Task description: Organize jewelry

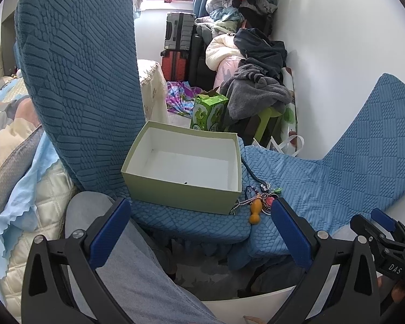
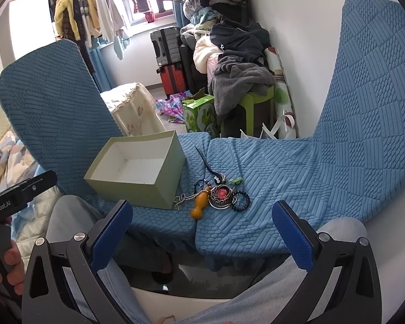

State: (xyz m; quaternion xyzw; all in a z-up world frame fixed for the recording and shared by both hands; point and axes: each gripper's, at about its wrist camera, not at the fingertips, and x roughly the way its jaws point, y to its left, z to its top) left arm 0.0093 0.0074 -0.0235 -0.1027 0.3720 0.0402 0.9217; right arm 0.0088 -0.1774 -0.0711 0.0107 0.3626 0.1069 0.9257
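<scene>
Right gripper: fingers wide apart, empty, hovering short of the seat edge. Left gripper: likewise spread, holding nothing. Jewelry pile lies on the blue chair cover, just beside the open green box, which appears empty. Risk: pieces are tangled together — orange gourd pendant, round medallion, beaded bracelet, chain. Pinching one likely drags the others, dropping them off the seat's front edge. Ribbed fabric may snag thin chains.
</scene>
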